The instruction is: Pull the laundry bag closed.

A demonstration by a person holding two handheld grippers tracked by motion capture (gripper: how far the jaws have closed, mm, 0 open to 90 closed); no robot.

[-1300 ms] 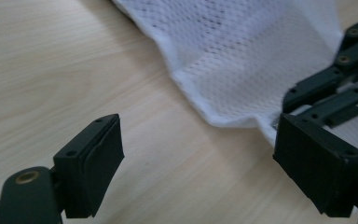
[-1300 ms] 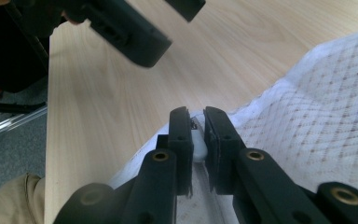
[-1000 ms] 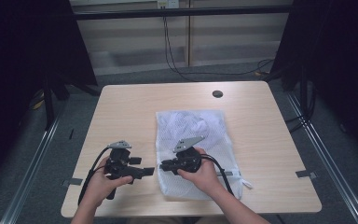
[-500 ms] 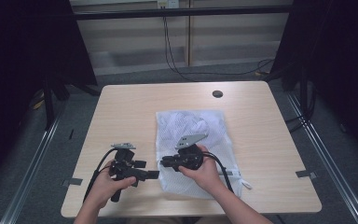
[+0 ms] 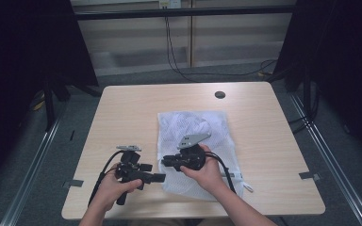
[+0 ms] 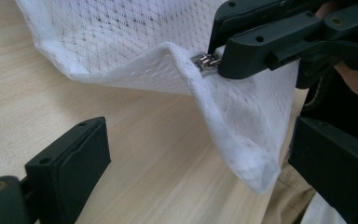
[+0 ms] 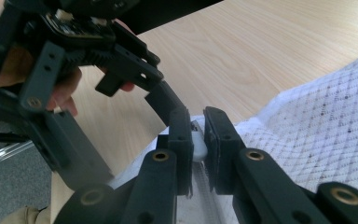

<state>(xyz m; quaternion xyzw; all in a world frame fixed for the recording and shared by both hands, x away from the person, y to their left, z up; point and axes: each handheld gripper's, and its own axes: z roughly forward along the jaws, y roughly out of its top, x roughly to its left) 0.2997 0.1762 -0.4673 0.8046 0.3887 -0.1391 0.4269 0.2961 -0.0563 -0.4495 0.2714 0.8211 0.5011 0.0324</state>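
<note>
Mesh bag (image 5: pixel 195 136) zipper pull (image 6: pixel 206 61) could slip from the right gripper's (image 7: pixel 196 140) pinching jaws — left gripper (image 6: pixel 200 154), jaws spread, hovers near.

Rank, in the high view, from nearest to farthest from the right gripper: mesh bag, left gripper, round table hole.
1. Mesh bag: under the right gripper, its edge pinched.
2. Left gripper: just beside, toward the table's left.
3. Round table hole: at the far edge.
</note>
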